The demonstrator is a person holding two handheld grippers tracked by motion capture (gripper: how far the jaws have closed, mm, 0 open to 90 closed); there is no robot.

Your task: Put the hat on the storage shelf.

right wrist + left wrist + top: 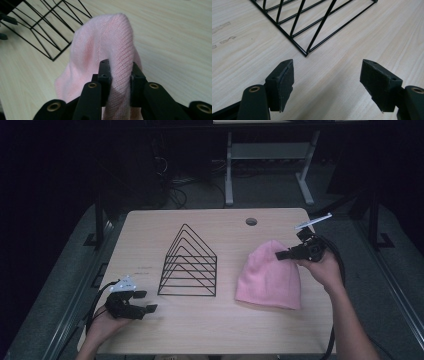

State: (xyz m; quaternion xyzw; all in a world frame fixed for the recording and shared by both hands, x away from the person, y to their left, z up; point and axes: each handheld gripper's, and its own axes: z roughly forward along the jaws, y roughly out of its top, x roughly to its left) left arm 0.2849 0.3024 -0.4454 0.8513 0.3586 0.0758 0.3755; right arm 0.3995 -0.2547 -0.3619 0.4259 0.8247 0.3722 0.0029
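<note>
A pink knit beanie [269,277] lies on the right half of the wooden table [210,330]. My right gripper [281,255] is shut on the beanie's upper edge, and the right gripper view shows a fold of the pink beanie [105,42] pinched between the two jaws of that gripper [120,72]. A black wire rack [189,263] with peaked dividers stands at the table's middle. My left gripper [142,301] rests open near the front left edge, its jaws wide apart in the left gripper view [327,82], just short of the wire rack's corner [306,53].
A round cable hole [251,221] sits near the table's far edge. Beyond the table stand a desk frame [267,155] and cables on a dark floor. Bare wood lies between rack and beanie and along the front.
</note>
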